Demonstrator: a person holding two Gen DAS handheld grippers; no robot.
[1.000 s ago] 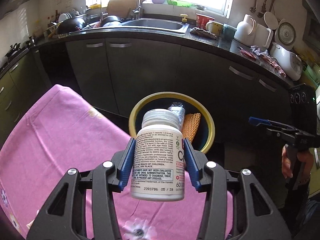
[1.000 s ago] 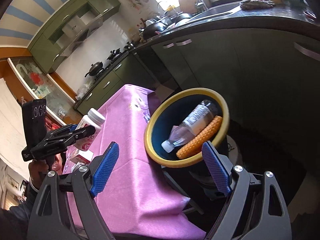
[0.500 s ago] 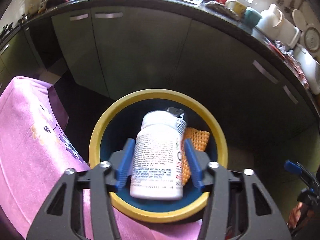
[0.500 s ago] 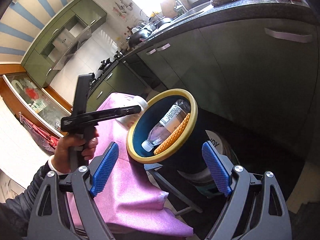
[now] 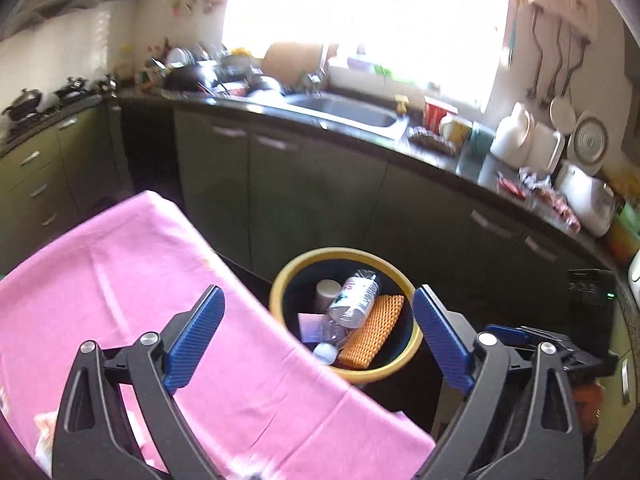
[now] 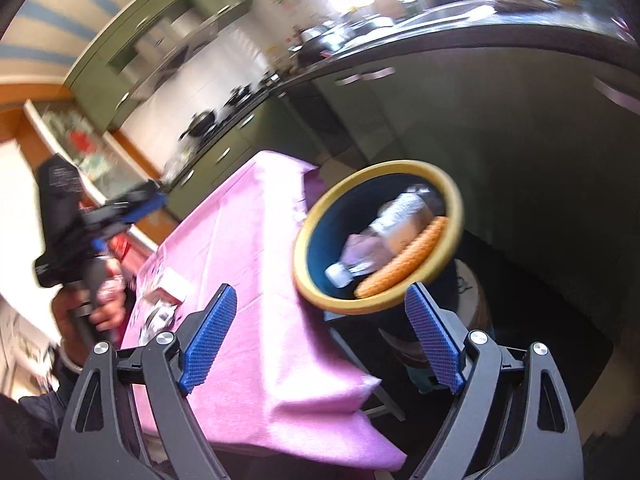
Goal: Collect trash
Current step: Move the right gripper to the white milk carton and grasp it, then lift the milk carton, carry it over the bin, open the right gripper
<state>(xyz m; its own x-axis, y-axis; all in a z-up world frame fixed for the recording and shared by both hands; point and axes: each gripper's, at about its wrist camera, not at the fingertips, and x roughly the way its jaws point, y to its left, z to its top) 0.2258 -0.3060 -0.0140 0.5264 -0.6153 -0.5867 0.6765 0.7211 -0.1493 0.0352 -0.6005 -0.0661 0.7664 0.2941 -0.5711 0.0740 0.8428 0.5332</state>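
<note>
The trash bin (image 5: 404,354), dark with a yellow rim, stands just off the edge of the bench (image 5: 132,264) with its pink cloth. Inside lie a clear plastic bottle (image 5: 352,300), an orange mesh piece (image 5: 372,332) and a pale jar (image 5: 327,292), all below the rim.

The left gripper (image 5: 316,338) hangs above the bench edge, its fingers (image 5: 192,336) opening wide with nothing between them. The right gripper (image 6: 320,338) is spread too and empty.

More small items (image 6: 164,300) lie on the cloth, too blurred to name. I'd guess the risk is there: a gripper catching the loose cloth could drag things off the bench. The bin sits close, so a low swing could also knock it.
</note>
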